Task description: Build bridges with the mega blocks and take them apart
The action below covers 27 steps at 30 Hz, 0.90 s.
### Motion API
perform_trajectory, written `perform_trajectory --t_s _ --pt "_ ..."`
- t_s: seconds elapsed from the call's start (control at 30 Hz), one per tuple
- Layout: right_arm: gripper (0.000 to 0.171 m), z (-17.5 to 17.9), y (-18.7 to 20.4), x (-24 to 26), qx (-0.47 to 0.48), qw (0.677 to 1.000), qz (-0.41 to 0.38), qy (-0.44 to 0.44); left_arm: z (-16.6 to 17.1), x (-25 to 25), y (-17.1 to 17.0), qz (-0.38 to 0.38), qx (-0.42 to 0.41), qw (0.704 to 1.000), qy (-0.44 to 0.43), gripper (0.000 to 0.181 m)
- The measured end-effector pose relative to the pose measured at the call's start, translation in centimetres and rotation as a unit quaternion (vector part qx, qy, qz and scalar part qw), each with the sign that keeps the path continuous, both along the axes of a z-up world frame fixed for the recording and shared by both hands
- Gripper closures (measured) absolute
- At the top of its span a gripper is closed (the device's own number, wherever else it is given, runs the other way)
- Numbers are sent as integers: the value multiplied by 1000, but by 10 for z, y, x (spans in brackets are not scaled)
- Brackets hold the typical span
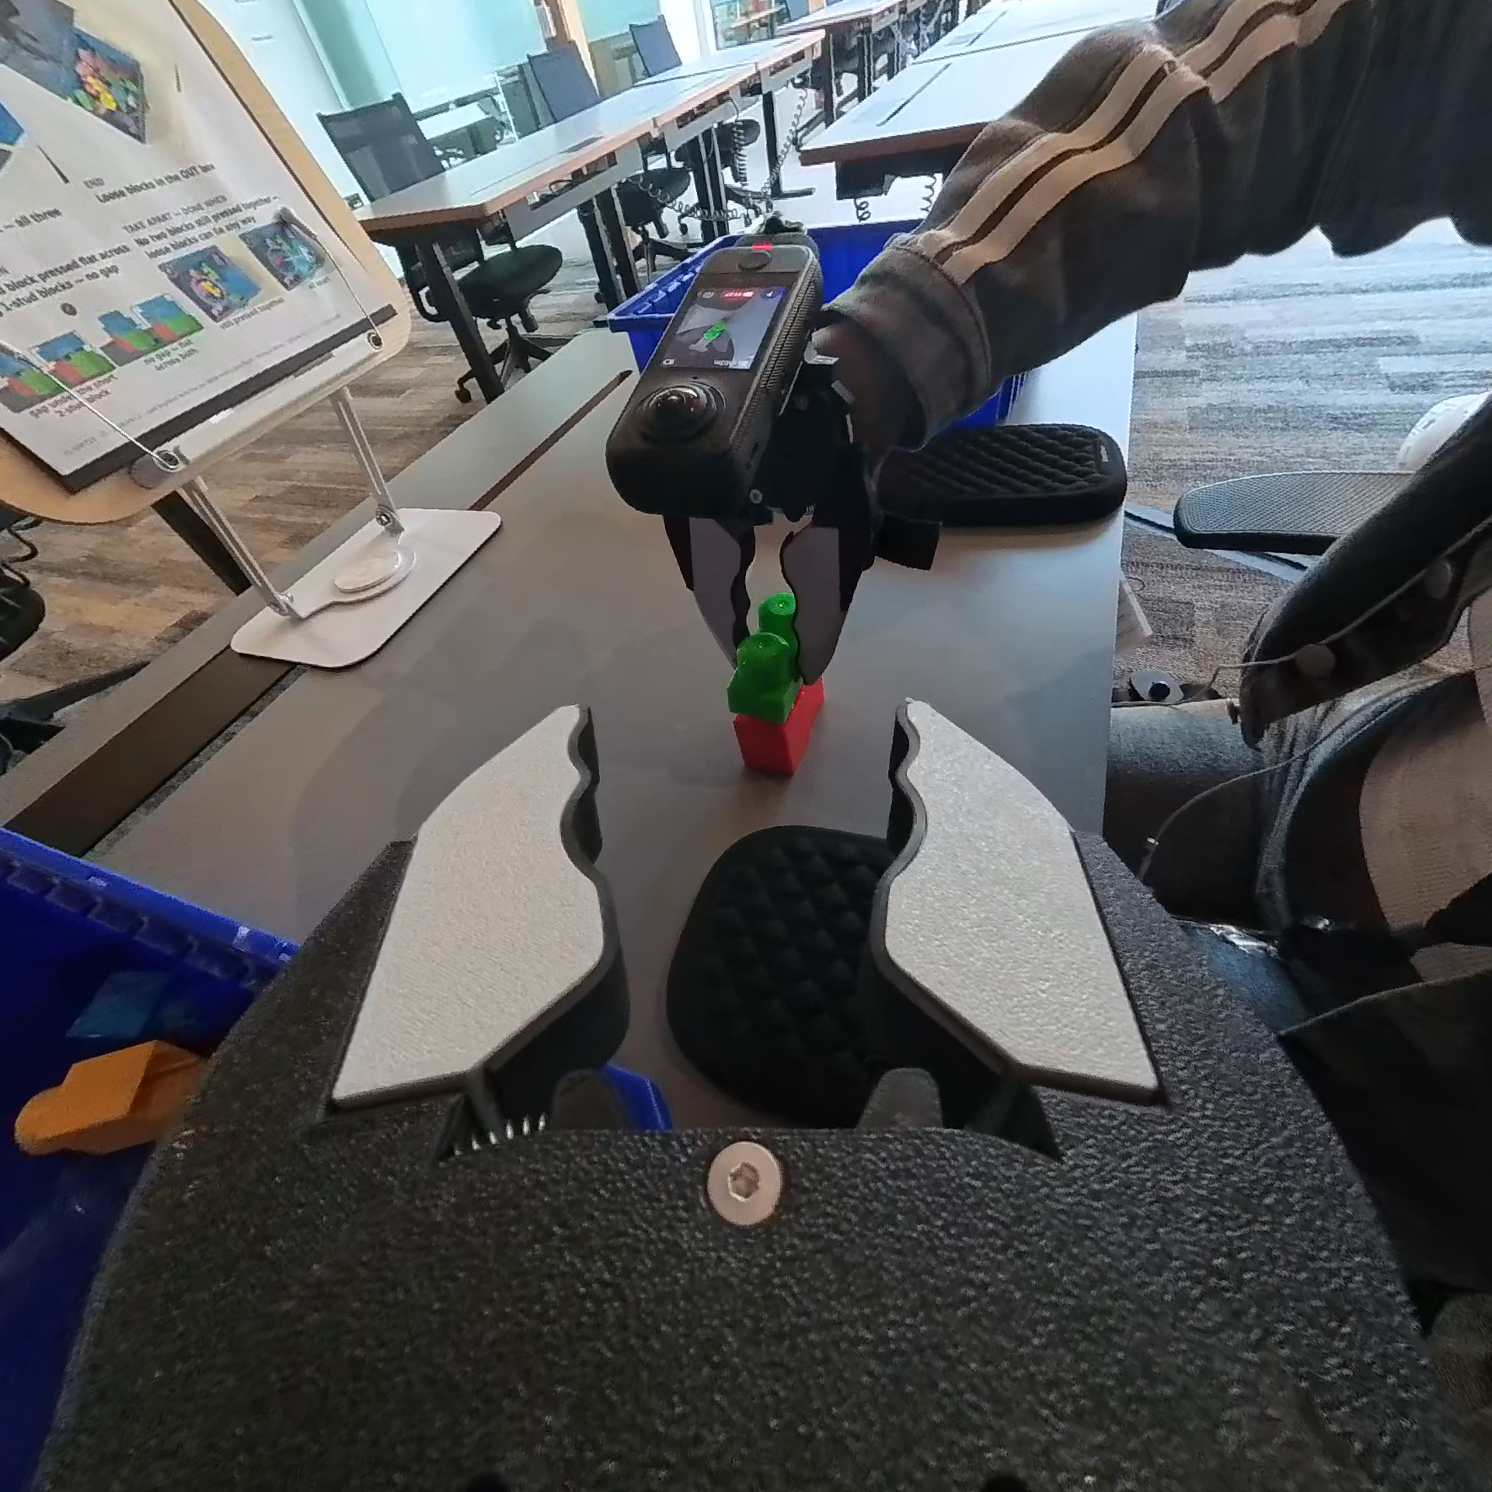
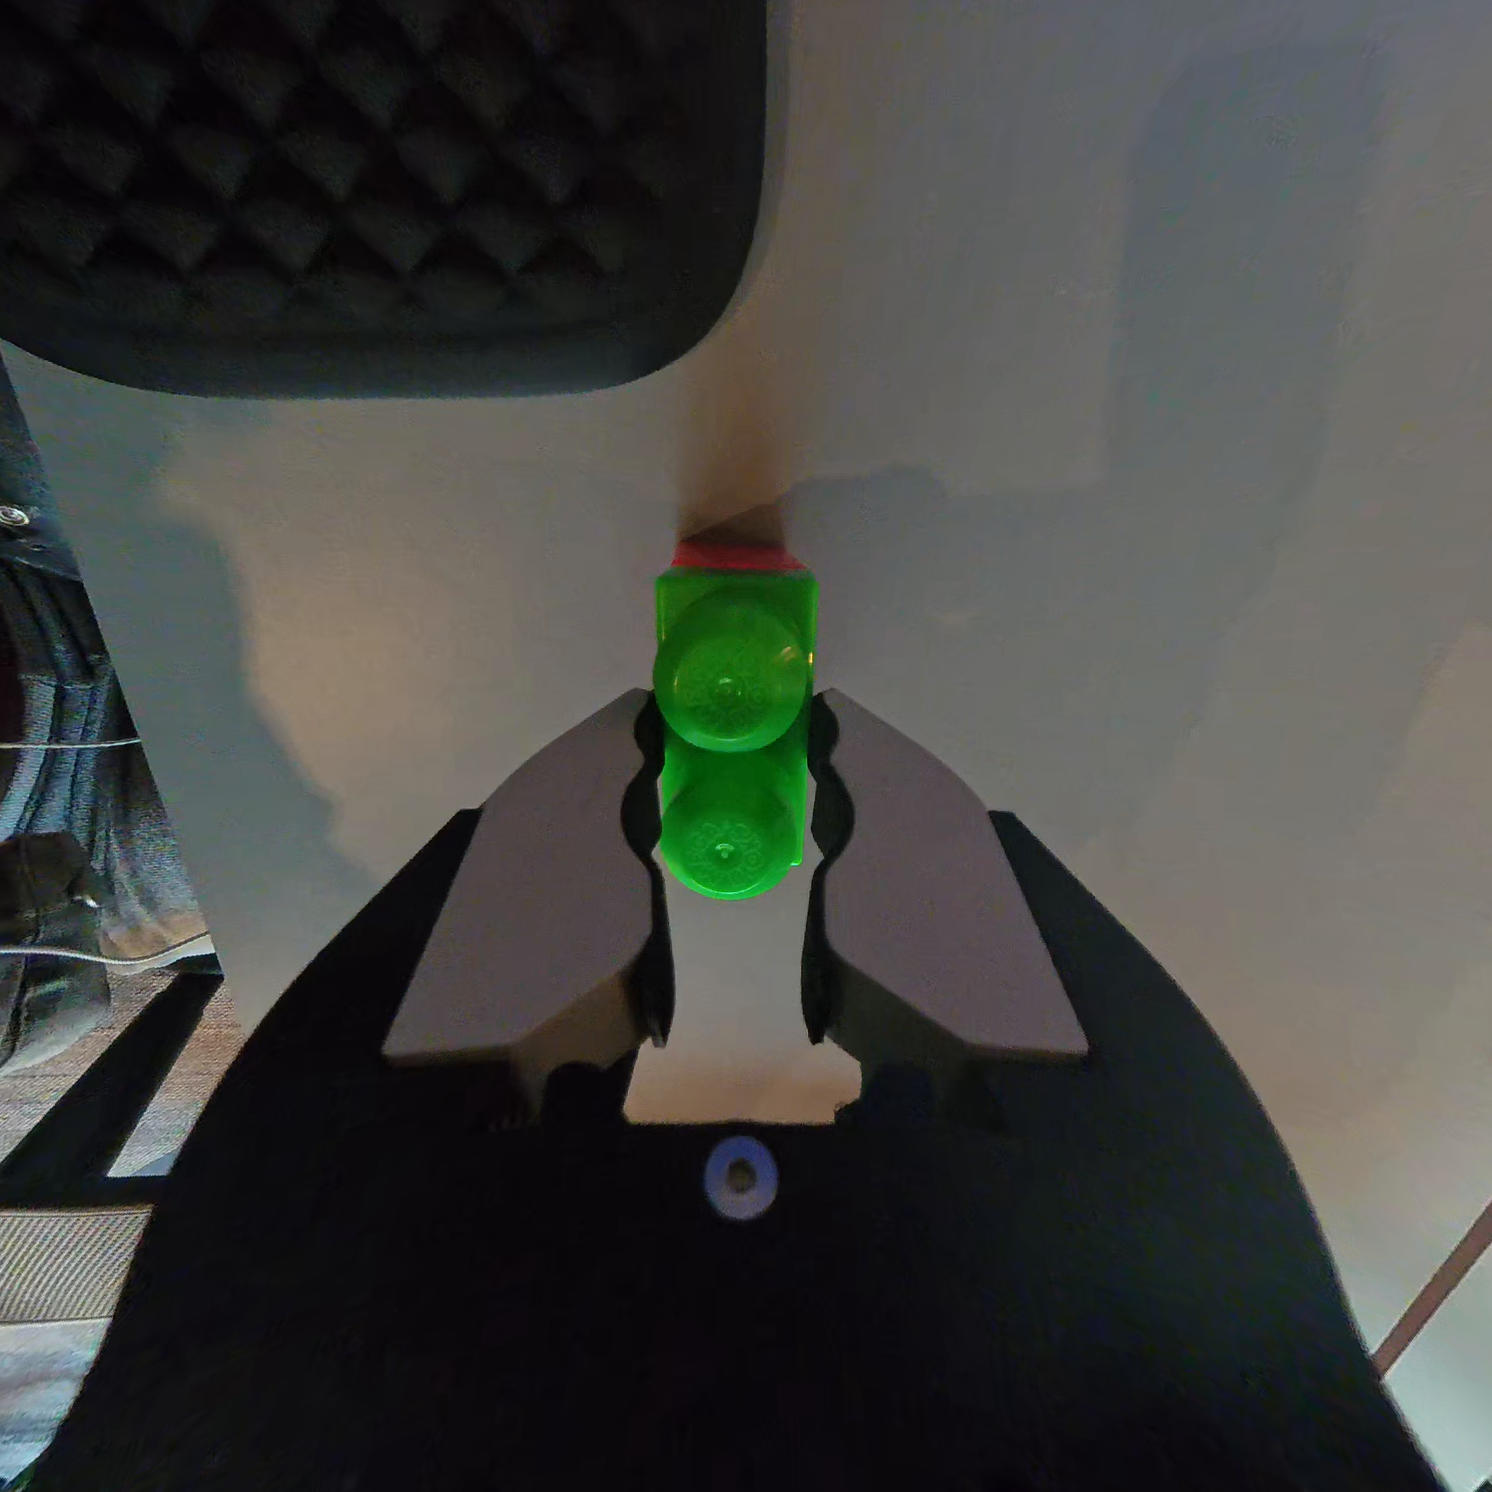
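Note:
A green two-stud block sits on a red block that stands on the grey table. The green block looks tilted and overhangs the red one toward me. My right gripper comes down from above, and its jaws are closed on the sides of the green block. In the right wrist view the gripper hides most of the red block; only an edge shows. My left gripper is open and empty, a short way in front of the stack.
A black quilted pad lies under my left gripper, another behind the stack. A blue bin at the left holds an orange block; a second blue bin stands at the back. An instruction stand is at left. The gap from one gripper's tips to the other's is roughly 20 cm.

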State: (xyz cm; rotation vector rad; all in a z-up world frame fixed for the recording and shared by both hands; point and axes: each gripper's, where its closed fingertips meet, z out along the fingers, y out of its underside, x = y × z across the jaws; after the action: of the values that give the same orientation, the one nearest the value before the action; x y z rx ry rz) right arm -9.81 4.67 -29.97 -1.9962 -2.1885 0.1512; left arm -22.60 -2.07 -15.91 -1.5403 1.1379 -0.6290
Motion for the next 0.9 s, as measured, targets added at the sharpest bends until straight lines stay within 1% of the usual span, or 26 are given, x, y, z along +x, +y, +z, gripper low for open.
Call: perform_trajectory --t_s 0.37,0.5,0.63,0.9 --pt "137 -6 0 2 -1 999 -1 -50 -2 6 0 -9 -1 1000 3 111" --pt "137 -7 0 2 -14 999 -8 -39 -5 9 1 -13 -6 1000 4 111" --pt "137 -7 0 2 -15 999 -6 -47 -10 13 3 -22 -16 1000 4 112" --pt "136 -8 0 2 -14 999 -4 -52 -24 21 9 -24 -34 999 28 110"
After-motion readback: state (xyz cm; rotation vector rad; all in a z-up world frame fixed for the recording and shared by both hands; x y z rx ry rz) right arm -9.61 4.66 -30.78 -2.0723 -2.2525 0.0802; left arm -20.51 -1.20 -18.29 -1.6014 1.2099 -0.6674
